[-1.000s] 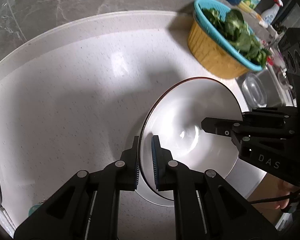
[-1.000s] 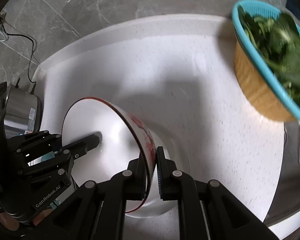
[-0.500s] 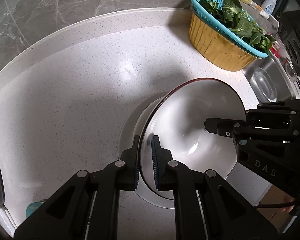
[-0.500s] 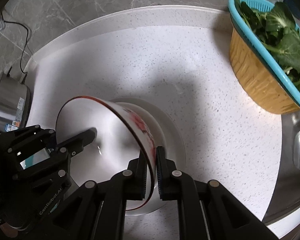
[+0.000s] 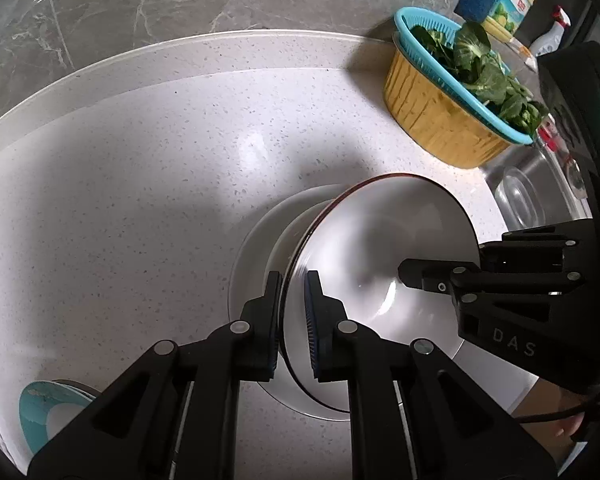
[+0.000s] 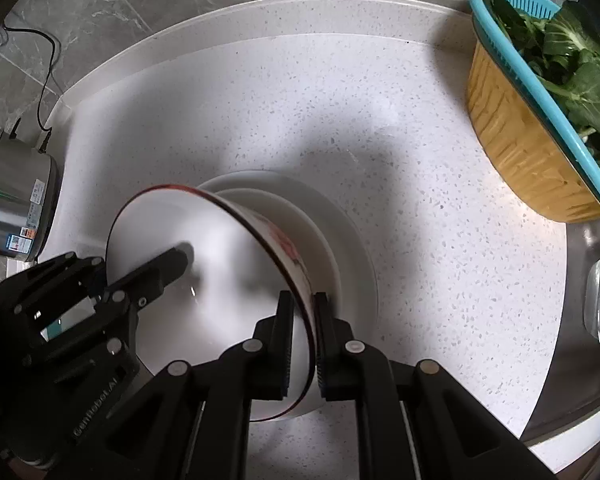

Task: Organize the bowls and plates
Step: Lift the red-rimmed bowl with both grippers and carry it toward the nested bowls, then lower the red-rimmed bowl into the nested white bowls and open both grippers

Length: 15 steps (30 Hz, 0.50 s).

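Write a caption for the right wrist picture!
Two hand-held grippers lower a bowl onto a plate.

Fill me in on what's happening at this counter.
A person holds a white bowl with two handheld grippers, the left gripper and the right gripper each shut on opposite sides of its rim. The bowl hangs tilted over a white plate on the counter, not yet set down.

A bowl (image 5: 380, 248) sits tilted over a stack of plates (image 6: 352, 256) in the middle of the counter (image 5: 140, 184). A basket (image 6: 512, 128) of greens (image 6: 572, 68) stands at the counter's back right corner, beside the sink (image 5: 540, 168). A pot (image 6: 16, 208) stands at the counter's left edge.
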Motion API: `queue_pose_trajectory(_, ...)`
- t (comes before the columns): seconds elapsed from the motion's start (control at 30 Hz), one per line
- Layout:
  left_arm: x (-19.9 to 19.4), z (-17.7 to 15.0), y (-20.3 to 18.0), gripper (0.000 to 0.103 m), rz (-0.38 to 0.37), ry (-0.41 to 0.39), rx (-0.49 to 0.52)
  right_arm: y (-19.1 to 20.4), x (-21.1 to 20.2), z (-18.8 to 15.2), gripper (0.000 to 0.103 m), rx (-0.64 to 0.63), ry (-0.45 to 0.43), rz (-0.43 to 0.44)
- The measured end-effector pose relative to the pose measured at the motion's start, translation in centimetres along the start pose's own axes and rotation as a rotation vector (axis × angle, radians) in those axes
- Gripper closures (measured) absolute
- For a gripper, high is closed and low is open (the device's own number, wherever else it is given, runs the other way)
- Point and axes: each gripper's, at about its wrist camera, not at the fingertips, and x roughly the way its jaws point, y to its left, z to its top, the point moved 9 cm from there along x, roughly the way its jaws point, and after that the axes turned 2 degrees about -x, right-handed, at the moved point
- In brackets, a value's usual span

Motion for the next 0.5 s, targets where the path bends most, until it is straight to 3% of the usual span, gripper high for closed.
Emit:
queue_pose_trajectory(0.13, -1.3, 1.1, 1.0, 0.092, -0.044, -0.078, -0.068, -0.2, 0.4, 0.0, 0.093, 0.006, 0.029, 0.011)
queue_pose_trajectory(0.33, -1.3, 1.4, 0.9, 0.090, -0.045, -0.078, -0.058, -0.3, 0.3, 0.5, 0.093, -0.007, 0.033, -0.009)
queue_pose_trajectory(0.5, -2.7, 2.1, 0.8, 0.090, -0.079, -0.139, -0.068, -0.1, 0.5, 0.5, 0.093, -0.020, 0.036, -0.031)
